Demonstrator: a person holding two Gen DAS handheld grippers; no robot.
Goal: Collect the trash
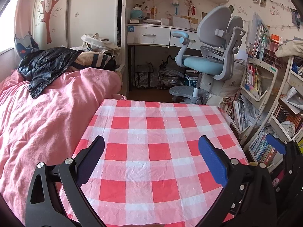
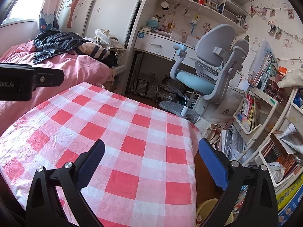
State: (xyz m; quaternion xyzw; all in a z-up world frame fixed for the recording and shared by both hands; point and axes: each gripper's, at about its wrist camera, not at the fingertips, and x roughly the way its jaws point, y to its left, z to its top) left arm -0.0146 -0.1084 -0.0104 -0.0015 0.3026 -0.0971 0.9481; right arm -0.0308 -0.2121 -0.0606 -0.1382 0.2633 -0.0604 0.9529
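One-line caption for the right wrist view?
Right gripper open above a bare red-checked tablecloth; desk chair beyond.

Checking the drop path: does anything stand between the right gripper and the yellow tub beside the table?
Nothing visible does. The right gripper is open above the cloth; the yellow tub sits below the table edge, partly hidden by that gripper's finger.

A child's bedroom in a home: a bed with pink bedding [image 1: 47, 117] lies along the left edge of a bench under a red-checked cloth [image 1: 151, 151]. Beyond its far edge stand a white study desk [image 1: 149, 35], a blue-seated chair [image 1: 206, 64] and crowded book racks [image 2: 253, 111].
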